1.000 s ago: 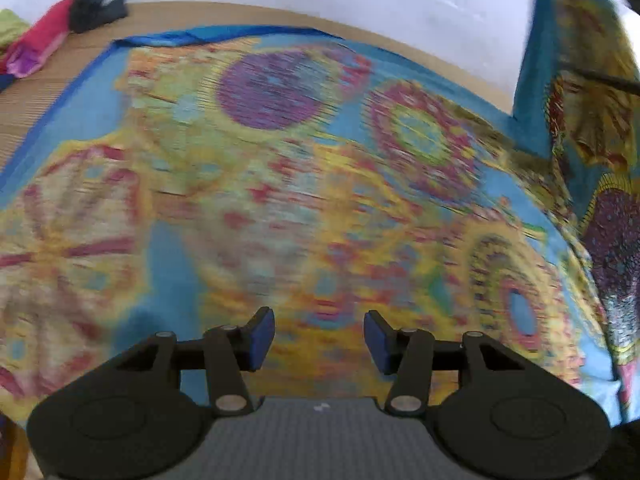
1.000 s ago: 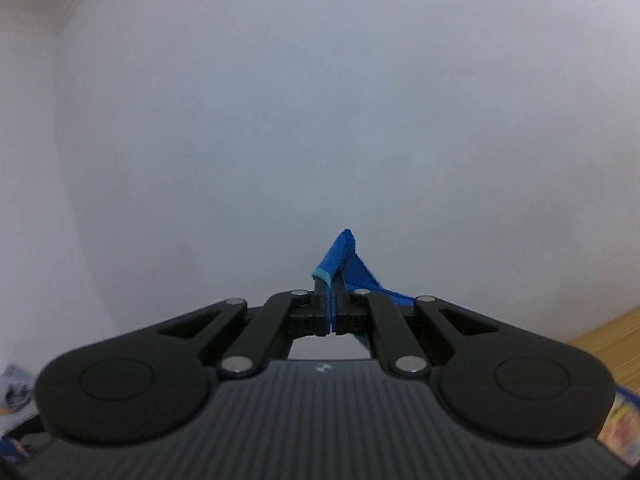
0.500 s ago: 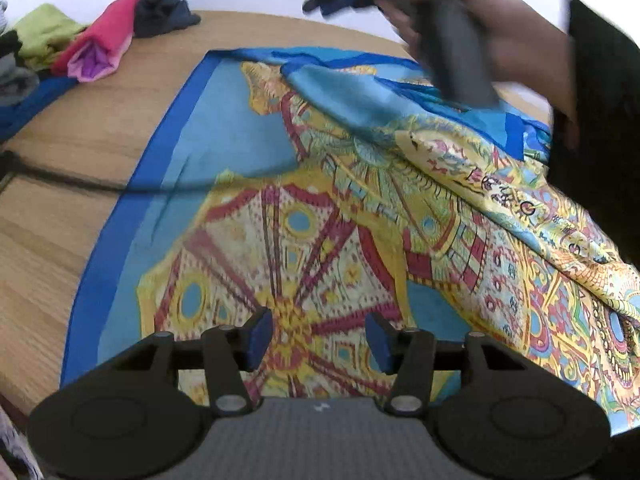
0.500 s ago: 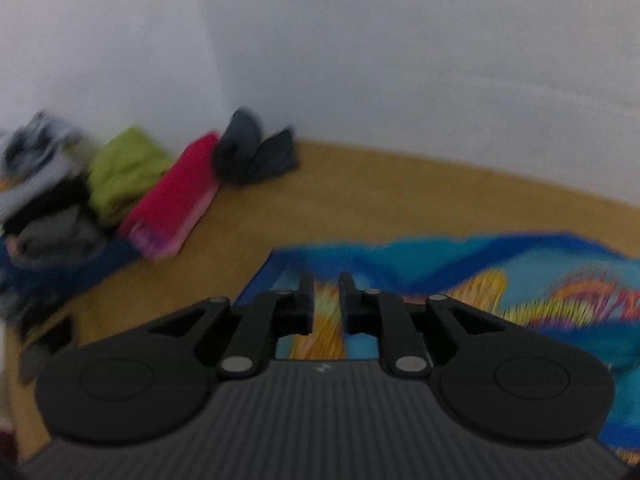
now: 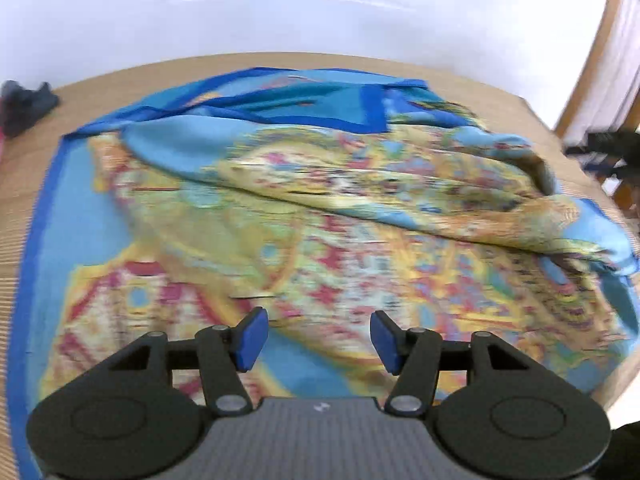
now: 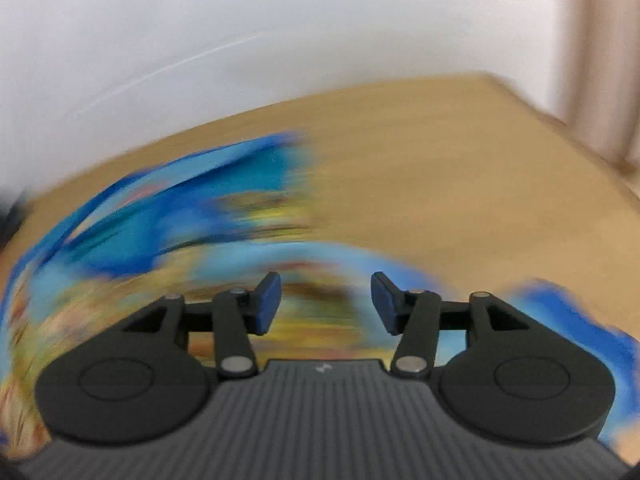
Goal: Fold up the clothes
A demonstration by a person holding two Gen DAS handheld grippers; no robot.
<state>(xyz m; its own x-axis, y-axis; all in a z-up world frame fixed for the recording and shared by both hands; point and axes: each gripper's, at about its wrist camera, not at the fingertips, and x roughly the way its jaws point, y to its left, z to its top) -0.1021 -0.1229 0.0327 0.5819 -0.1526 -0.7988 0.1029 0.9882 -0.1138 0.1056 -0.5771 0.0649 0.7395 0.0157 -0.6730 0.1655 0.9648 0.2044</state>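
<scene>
White wall [image 5: 280, 12] fills the back of both views, and under it a wooden table [image 5: 500, 112] with a fine ribbed grain takes most of the space. On the table lies a big scarf [image 5: 320, 220], light blue with a dark blue border and a busy pattern in yellow, red and pink. Its near part is spread flat on the wood. Its far part is folded over loosely toward the front and makes a thick wrinkled ridge which runs from the far left to the right side. In the right wrist view the scarf [image 6: 168, 220] is strongly blurred; it covers the left and the lower part, and bare table [image 6: 460, 184] is seen at the right. At the far left edge of the table a dark piece of clothing [image 5: 26, 106] lies well apart from the scarf. At the right edge of the left wrist view there is a wooden frame [image 5: 592, 48].

The left gripper [image 5: 314, 338] is above the flat part of the scarf; its jaws are apart and opening, with nothing between the blue pads. The right gripper [image 6: 325, 304] is over the scarf too; its jaws are opening, and nothing is pressed between them.
</scene>
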